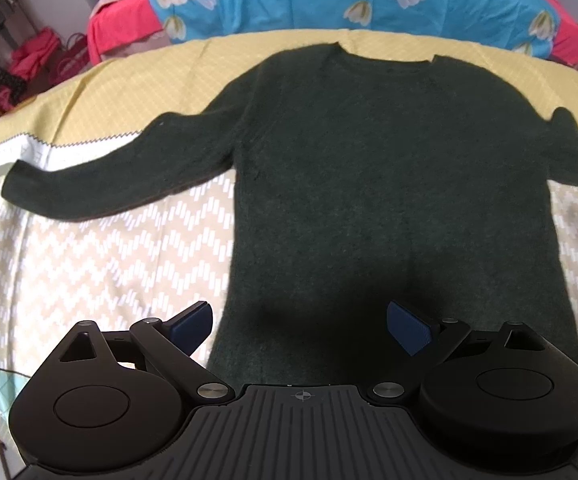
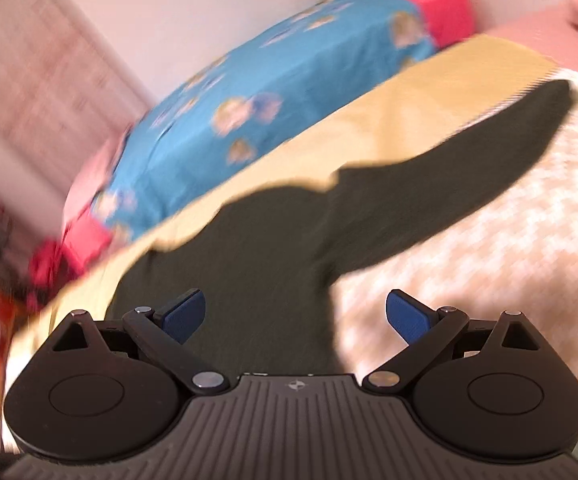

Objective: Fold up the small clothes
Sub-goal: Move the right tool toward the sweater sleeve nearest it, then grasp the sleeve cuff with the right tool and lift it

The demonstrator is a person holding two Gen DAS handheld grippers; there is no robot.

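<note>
While the dark green sweater lies flat on the patterned bedspread, sleeves spread left and right, both tongs — left gripper, right gripper — gape wide, empty. The folder should probably pinch each sleeve near its cuff and fold inward — keeping the body smooth.

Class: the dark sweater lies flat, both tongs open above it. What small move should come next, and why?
Probably lower the left tongs to the sweater's left sleeve and grip its cuff. The sleeve lies spread outward, unfolded, and both the left and right tongs hold nothing.
</note>
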